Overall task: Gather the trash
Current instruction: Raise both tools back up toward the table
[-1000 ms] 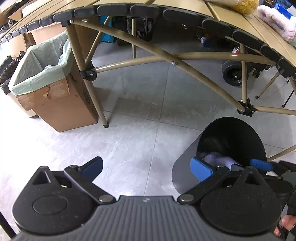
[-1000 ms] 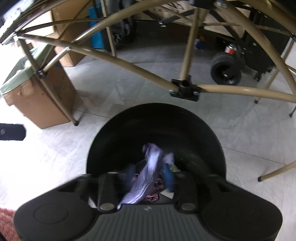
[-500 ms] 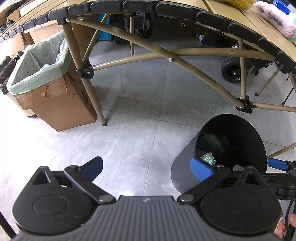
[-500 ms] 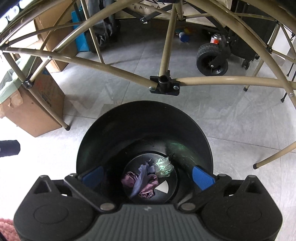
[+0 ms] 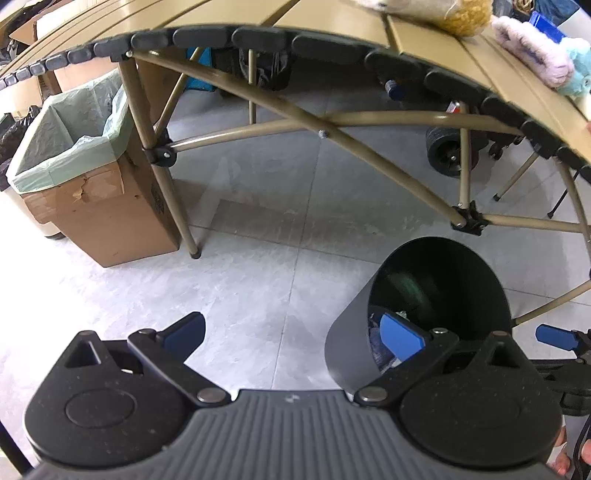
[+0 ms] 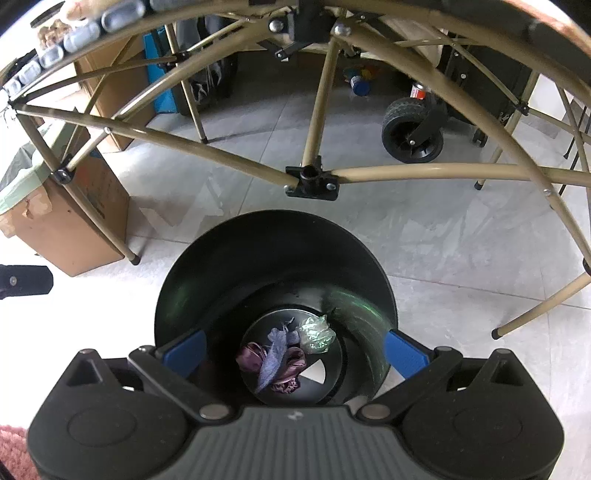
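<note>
A black round trash bin (image 6: pixel 207 280) stands on the tiled floor by the folding table; it also shows in the left wrist view (image 5: pixel 347 350). At its bottom lie a blue-grey rag (image 6: pixel 275 349), a purple crumpled piece (image 6: pixel 251 360) and a clear green-tinted wrapper (image 6: pixel 316 332). My right gripper (image 6: pixel 293 350) is open and empty, directly above the bin's mouth. My left gripper (image 5: pixel 291 332) is open and empty, above the floor to the left of the bin. One blue fingertip (image 5: pixel 556 336) of the right gripper shows at the right edge of the left wrist view.
A tan folding table (image 5: pixel 332 22) with crossed metal legs (image 5: pixel 369 155) spans above. A cardboard box lined with a green bag (image 5: pixel 74 162) stands at left. A black wheel (image 6: pixel 412 134) sits behind. Fluffy pink and blue items (image 5: pixel 535 55) lie on the table.
My right gripper opened and dropped the blue-grey rag into the bin, then rose. Both views have lifted away from the floor, bringing the table top into view.
</note>
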### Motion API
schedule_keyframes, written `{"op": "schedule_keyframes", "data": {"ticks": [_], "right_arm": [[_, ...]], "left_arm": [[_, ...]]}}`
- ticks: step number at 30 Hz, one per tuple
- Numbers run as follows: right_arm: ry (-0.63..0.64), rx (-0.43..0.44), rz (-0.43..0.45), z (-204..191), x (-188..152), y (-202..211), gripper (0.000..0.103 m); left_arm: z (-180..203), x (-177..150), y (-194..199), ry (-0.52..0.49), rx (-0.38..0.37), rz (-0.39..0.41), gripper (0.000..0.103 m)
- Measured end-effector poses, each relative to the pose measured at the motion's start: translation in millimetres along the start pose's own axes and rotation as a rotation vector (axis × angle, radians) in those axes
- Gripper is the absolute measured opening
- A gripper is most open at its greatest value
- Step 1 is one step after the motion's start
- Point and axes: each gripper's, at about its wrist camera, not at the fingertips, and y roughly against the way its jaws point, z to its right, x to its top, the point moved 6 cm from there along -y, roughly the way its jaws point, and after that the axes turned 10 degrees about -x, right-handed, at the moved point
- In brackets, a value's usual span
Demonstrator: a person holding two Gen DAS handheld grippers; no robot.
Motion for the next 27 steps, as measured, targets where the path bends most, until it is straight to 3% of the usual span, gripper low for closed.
{"op": "schedule_keyframes", "data": {"ticks": [12,22,27], "right_arm": [[-0.013,0.074,0.165,9.4,4.6,55.4,0.103],[-0.052,0.134,0.382,34.9,13.0,118.5,0.103],[-0.057,0.146,0.496,44.6,17.5,143.7,0.103]], "left_arm": [[15.4,9.1,31.9,-0.013,-0.071,0.114,0.103],[43.0,20.7,79.3,-0.083,-0.107,0.346,0.103],[57.2,27.8,89.7,-0.119,-0.105,0.421,0.103]]}}
